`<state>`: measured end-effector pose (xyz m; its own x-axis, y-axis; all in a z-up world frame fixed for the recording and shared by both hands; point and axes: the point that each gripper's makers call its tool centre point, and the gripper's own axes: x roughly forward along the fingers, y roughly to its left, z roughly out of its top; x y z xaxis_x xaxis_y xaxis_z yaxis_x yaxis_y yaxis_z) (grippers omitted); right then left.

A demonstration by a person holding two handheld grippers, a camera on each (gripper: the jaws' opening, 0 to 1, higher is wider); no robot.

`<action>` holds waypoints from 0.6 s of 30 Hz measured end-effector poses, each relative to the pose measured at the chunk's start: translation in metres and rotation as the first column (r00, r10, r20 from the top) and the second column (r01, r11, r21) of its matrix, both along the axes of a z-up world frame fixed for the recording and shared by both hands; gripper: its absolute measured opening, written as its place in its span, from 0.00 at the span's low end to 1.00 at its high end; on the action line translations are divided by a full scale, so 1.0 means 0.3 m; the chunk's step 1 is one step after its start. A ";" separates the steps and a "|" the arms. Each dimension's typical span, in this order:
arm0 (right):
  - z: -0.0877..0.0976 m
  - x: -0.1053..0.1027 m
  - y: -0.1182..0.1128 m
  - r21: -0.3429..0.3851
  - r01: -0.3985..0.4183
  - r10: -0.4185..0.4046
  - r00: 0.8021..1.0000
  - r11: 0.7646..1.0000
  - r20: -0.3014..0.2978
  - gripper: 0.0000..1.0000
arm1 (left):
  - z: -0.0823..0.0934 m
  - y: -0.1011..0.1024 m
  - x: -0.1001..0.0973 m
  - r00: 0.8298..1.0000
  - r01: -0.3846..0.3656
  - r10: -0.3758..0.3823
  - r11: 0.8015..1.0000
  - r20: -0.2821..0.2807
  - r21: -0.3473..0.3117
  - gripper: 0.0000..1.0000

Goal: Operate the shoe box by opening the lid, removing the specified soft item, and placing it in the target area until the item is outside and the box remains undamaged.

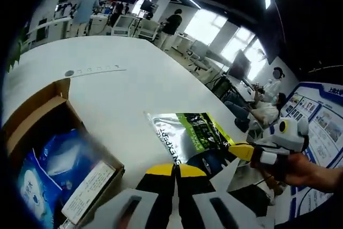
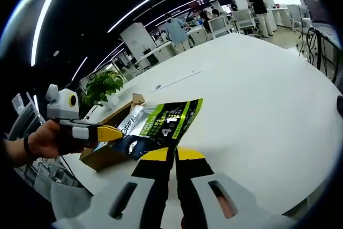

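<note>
Pouch (image 2: 158,124), green and silver, hangs mid-frame, clamped by the right gripper (image 2: 175,156); the left gripper (image 1: 176,171) seems closed on its edge too. Shoe box (image 1: 40,132) sits lower left; white table (image 1: 128,87) spreads bare beyond.

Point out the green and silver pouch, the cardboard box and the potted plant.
pouch (image 1: 193,135), left gripper view, on its green printed face.
cardboard box (image 1: 40,103), left gripper view, on the raised brown flap.
potted plant (image 2: 104,85), right gripper view, on its leaves.
</note>
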<state>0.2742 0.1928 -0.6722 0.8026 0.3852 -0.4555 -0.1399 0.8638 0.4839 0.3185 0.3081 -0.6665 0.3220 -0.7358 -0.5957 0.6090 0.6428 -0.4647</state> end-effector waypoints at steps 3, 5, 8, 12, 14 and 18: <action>-0.002 0.004 -0.023 0.001 0.008 -0.008 1.000 1.000 -0.003 0.02 | -0.003 -0.027 0.001 1.000 0.010 -0.010 1.000 -0.001 0.004 0.00; -0.003 0.013 -0.037 0.002 0.011 -0.011 1.000 1.000 -0.004 0.02 | -0.007 -0.041 0.008 1.000 0.015 -0.015 1.000 -0.001 0.007 0.00; -0.007 0.030 -0.057 0.005 0.016 -0.016 1.000 1.000 -0.007 0.02 | -0.013 -0.059 0.024 1.000 0.019 -0.019 1.000 -0.002 0.010 0.00; -0.018 0.070 -0.081 0.000 0.012 -0.012 1.000 1.000 -0.015 0.01 | -0.015 -0.080 0.044 1.000 0.023 -0.024 1.000 0.005 0.020 0.00; -0.025 0.097 -0.092 -0.008 0.002 -0.002 1.000 1.000 -0.021 0.01 | -0.019 -0.091 0.066 1.000 0.024 -0.024 0.999 0.008 0.027 0.00; -0.030 0.156 -0.118 -0.015 -0.005 0.005 1.000 1.000 -0.027 0.01 | -0.020 -0.113 0.110 1.000 0.018 -0.018 0.999 0.018 0.037 0.00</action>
<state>0.3210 0.1574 -0.6810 0.7881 0.3820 -0.4827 -0.1316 0.8706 0.4741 0.3516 0.2741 -0.6726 0.3198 -0.7192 -0.6168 0.6286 0.6481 -0.4298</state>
